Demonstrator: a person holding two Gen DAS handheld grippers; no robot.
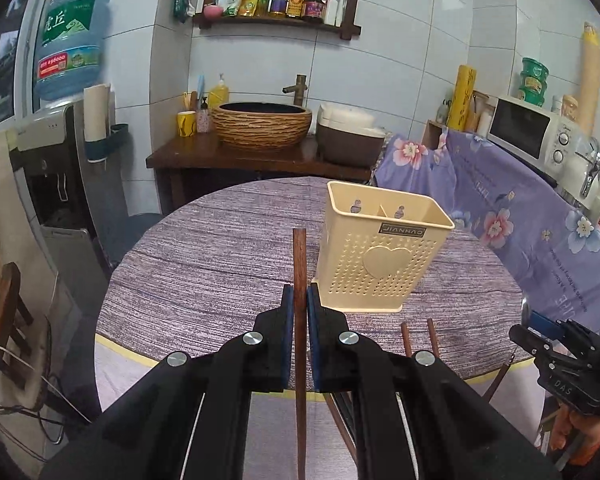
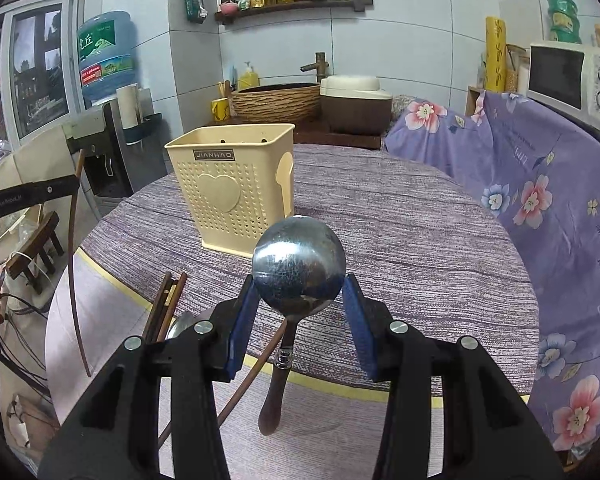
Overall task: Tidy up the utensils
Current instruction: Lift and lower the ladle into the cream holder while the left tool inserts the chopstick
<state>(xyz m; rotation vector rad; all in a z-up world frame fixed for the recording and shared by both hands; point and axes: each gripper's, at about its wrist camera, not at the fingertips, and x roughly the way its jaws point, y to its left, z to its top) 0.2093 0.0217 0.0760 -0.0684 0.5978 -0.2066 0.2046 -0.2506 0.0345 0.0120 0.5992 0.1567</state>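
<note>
My left gripper (image 1: 299, 300) is shut on a dark wooden chopstick (image 1: 299, 264), held upright above the round table, just left of the cream perforated utensil holder (image 1: 374, 264). My right gripper (image 2: 299, 292) is shut on the steel bowl of a spoon (image 2: 299, 266); its wooden handle hangs down toward me. The holder (image 2: 236, 188) stands to the front left of the spoon. More chopsticks (image 2: 166, 304) and another spoon (image 2: 180, 324) lie at the table's near edge; chopsticks also show in the left wrist view (image 1: 418, 338).
The round table (image 2: 400, 232) has a purple-grey cloth. A flowered purple sheet (image 2: 540, 184) covers furniture on the right. Behind are a basin counter (image 1: 260, 152), a water dispenser (image 1: 56, 152) and a microwave (image 1: 532, 132). A wooden stool (image 2: 36, 240) stands at left.
</note>
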